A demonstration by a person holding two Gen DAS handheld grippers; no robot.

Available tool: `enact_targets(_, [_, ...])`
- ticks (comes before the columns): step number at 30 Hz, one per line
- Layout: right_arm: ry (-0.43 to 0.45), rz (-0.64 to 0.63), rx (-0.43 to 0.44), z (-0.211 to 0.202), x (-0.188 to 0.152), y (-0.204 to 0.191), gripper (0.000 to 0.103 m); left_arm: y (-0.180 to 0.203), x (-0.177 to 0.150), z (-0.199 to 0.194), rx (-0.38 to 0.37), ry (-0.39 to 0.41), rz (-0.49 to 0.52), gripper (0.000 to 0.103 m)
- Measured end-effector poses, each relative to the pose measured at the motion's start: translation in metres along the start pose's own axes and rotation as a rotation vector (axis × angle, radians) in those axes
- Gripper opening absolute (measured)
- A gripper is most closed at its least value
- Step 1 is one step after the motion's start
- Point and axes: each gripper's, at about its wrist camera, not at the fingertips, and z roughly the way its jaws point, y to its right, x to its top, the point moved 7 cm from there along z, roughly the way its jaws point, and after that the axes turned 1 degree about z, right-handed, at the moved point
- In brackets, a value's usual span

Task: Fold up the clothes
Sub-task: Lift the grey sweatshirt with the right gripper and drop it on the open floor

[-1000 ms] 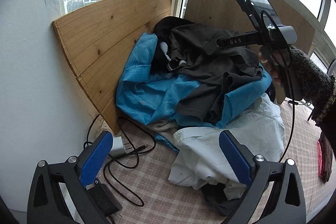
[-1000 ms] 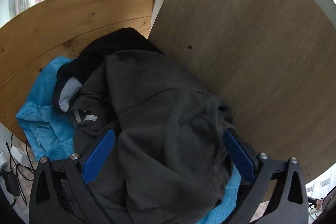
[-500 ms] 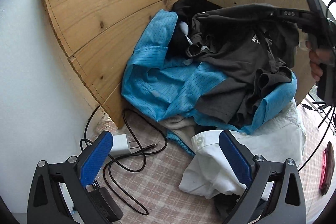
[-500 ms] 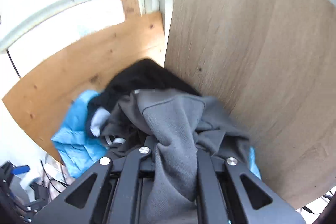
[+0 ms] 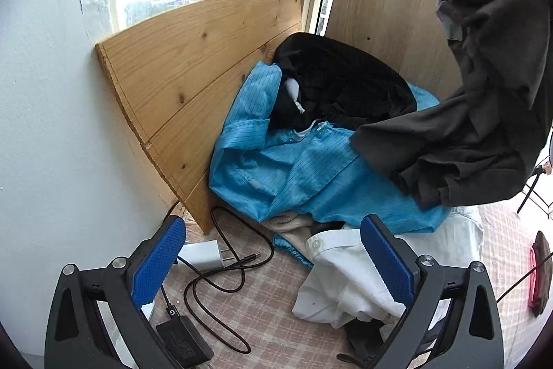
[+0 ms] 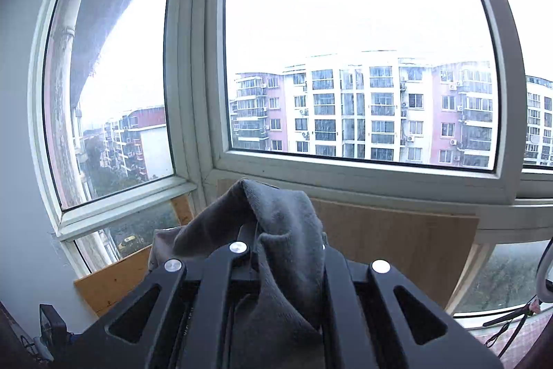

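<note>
The right claw point(image 6: 276, 251) is clamping a fold of the dark grey garment point(image 6: 276, 223), its two black arms drawn tight together with the cloth bunching up between them and spilling down over the frame toward the camera. It is pointing out at a large window point(image 6: 359, 57) with apartment blocks beyond the glass. In the left wrist view the same grey garment point(image 5: 484, 92) is hanging at the upper right, its lower folds draping onto the pile of clothes below. The left claw point(image 5: 273, 265) is standing wide with nothing between its blue pads point(image 5: 159, 261), hovering low in front of the pile. The pile is lying in the corner where a pine board point(image 5: 193, 64) and a paler wood panel point(image 5: 380, 6) are leaning against the walls. A black garment point(image 5: 345, 85) is sitting at the back of the heap, a bright blue striped shirt point(image 5: 293, 168) is spreading out in front of and under it, and a white shirt point(image 5: 345, 275) is lying nearest the left claw, partly under the blue one. Everything is resting on a surface covered in pale checked cloth point(image 5: 262, 310). To the left of the clothes, a white charger plug point(image 5: 204, 255) and a looping black cable point(image 5: 221, 286) are lying on that cloth, just beside the left pad.
</note>
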Motion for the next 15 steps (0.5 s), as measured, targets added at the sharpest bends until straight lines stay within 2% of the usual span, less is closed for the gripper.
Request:
enact_targets(5, [0.135, -0.029, -0.139, -0.111, 0.053, 0.036, 0.005, 0.033, 0.011, -0.028, -0.055, 0.057, 0.073, 0.102])
enact_targets(10, [0.066, -0.037, -0.226, -0.187, 0.056, 0.06, 0.005, 0.085, 0.014, -0.053, -0.139, 0.102, 0.172, 0.102])
enact_targets(12, [-0.008, -0.034, -0.247, -0.196, 0.042, 0.069, 0.006, 0.11, 0.01, -0.06, -0.178, 0.109, 0.216, 0.102])
enact_targets(14, [-0.206, 0.015, -0.199, -0.18, -0.007, 0.081, 0.01, 0.133, 0.003, -0.064, -0.204, 0.106, 0.259, 0.102])
enact_targets(15, [-0.322, 0.046, -0.168, -0.171, -0.036, 0.087, 0.027, 0.146, -0.002, -0.066, -0.216, 0.103, 0.28, 0.102])
